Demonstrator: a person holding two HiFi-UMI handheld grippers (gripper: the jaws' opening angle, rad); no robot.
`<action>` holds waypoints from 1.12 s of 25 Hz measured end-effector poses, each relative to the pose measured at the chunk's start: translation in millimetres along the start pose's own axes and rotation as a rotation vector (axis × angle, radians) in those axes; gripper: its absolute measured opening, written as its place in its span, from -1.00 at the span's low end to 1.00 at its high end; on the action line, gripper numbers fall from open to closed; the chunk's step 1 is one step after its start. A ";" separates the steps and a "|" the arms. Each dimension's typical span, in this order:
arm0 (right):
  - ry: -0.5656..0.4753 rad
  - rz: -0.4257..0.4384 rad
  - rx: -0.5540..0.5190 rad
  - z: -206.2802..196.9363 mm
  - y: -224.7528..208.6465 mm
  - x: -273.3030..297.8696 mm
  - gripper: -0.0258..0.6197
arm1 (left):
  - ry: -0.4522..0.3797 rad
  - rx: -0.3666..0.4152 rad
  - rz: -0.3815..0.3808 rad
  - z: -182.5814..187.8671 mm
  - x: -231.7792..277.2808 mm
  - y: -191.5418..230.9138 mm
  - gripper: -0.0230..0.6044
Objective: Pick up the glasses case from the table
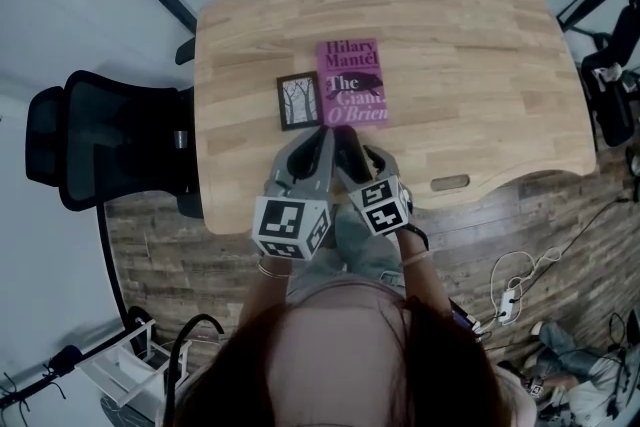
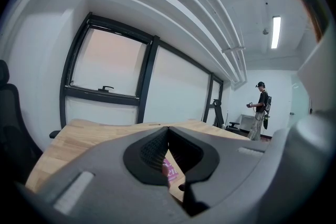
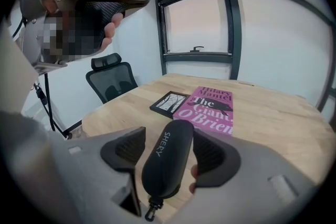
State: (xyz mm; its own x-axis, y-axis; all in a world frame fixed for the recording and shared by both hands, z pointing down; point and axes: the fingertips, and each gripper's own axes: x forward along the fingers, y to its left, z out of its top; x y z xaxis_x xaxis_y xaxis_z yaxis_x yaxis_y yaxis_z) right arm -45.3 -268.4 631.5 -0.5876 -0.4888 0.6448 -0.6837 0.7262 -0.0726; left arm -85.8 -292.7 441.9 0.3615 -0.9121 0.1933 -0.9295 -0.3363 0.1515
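Glasses case (image 3: 167, 165) lies on the wooden table (image 3: 273, 113) between the spread jaws of the right gripper (image 3: 169, 132). Its long axis runs along the jaws. The left gripper (image 2: 168, 131) is pressed together and empty.

On the table (image 1: 480, 65) I see the book (image 1: 352, 82) lying with the framed picture (image 1: 299, 100) just beside it on its left. The glasses case (image 3: 165, 165) lies nearer to me than the book, between the right gripper's (image 3: 169, 134) jaws. The office chair (image 1: 90, 143) stands left of the table.
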 end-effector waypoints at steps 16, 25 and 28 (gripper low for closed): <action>0.075 0.026 0.064 -27.4 -3.6 30.3 0.08 | 0.060 -0.031 0.036 -29.2 4.7 17.1 -0.90; 0.088 0.026 0.120 -36.8 -1.8 39.4 0.13 | 0.089 -0.055 0.061 -49.6 7.1 32.0 -0.90; 0.096 0.030 0.130 -39.5 -2.4 41.7 0.16 | 0.107 -0.066 0.072 -58.4 7.1 36.3 -0.90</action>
State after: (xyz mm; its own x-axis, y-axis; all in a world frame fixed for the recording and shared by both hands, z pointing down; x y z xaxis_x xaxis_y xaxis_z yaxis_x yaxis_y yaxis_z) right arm -51.0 -271.4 688.6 -0.5693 -0.4147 0.7099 -0.7200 0.6683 -0.1869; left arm -112.7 -297.7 505.4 0.3034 -0.9019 0.3074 -0.9476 -0.2517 0.1967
